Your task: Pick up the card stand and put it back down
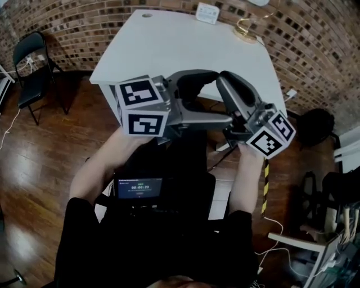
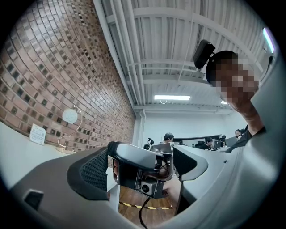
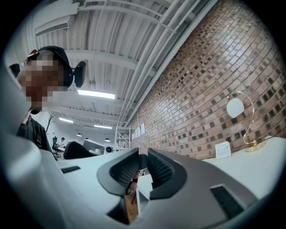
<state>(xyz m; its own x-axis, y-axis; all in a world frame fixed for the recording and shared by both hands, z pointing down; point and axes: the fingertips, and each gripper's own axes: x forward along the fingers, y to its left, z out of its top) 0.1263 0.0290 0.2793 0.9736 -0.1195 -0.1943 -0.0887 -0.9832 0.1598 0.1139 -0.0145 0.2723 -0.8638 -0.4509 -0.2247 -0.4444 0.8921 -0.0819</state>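
The card stand, a gold wire loop holding a round white card, stands at the far right of the white table. It also shows in the left gripper view as the stand and in the right gripper view as the stand. Both grippers hover off the table's near edge, far from it. My left gripper is wide open and points at the right gripper's body. My right gripper shows only a narrow slit between its pads, with nothing in it.
A small white sign stands by the brick wall next to the stand. A black chair is on the wooden floor at the left. A cable and yellow-black tape lie at the right. People sit in the background.
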